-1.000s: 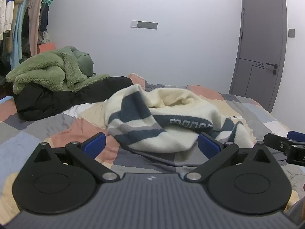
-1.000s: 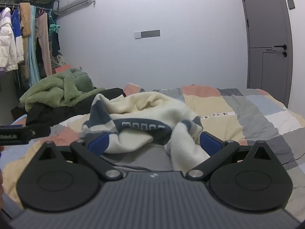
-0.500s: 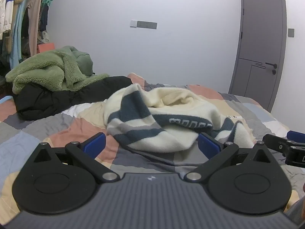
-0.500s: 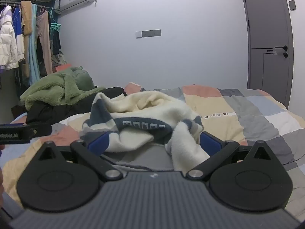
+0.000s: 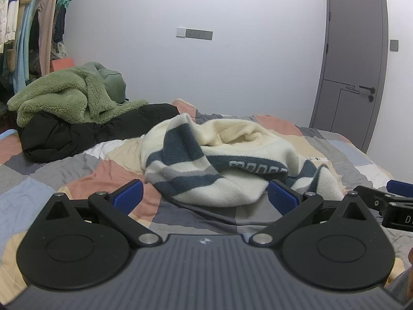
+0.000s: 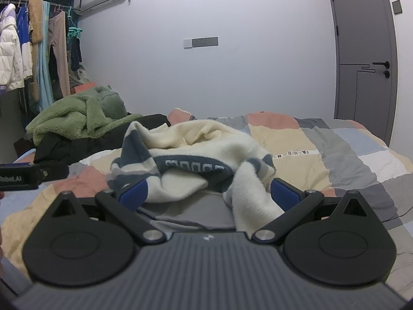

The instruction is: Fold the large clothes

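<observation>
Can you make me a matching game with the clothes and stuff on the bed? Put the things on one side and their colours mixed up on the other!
Things:
1. fluffy jacket
2. crumpled sweater
3. puffy coat under the fluffy jacket
4. door

Colours:
A. cream with dark blue stripes
B. grey
C. green
D. black

Right pairs: 1-C, 2-A, 3-D, 4-B
</observation>
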`<action>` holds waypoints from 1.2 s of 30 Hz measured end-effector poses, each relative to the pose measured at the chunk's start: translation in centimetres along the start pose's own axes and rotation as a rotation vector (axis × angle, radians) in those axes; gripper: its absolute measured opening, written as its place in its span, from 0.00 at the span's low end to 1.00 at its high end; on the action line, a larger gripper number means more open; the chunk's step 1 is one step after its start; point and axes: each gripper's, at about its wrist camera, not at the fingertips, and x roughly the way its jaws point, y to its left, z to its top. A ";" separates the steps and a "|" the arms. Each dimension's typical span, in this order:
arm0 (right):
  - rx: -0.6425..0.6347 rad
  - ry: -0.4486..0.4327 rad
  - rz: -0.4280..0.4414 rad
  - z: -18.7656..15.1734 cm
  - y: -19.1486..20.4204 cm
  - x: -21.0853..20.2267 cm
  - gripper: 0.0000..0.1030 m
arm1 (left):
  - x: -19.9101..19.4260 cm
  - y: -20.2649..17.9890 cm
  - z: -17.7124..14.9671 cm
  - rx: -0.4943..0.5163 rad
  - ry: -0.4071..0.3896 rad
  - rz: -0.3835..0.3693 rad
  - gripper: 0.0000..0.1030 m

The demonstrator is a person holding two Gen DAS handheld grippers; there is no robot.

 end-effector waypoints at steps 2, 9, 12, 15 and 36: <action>0.000 0.005 0.001 0.0 0.1 0.1 1.00 | 0.1 0.0 0.0 -0.001 -0.001 0.003 1.00; -0.001 0.007 0.001 -0.1 0.1 0.1 1.00 | 0.1 0.2 0.0 -0.004 0.001 0.001 1.00; -0.001 0.013 0.001 -0.1 0.1 0.2 1.00 | 0.1 0.2 0.0 -0.004 0.000 0.000 1.00; -0.002 0.013 0.000 -0.1 0.1 0.2 1.00 | 0.1 0.2 0.0 -0.004 -0.001 0.000 1.00; -0.006 0.026 -0.008 -0.4 0.1 0.5 1.00 | 0.0 0.2 -0.1 -0.009 -0.001 -0.003 1.00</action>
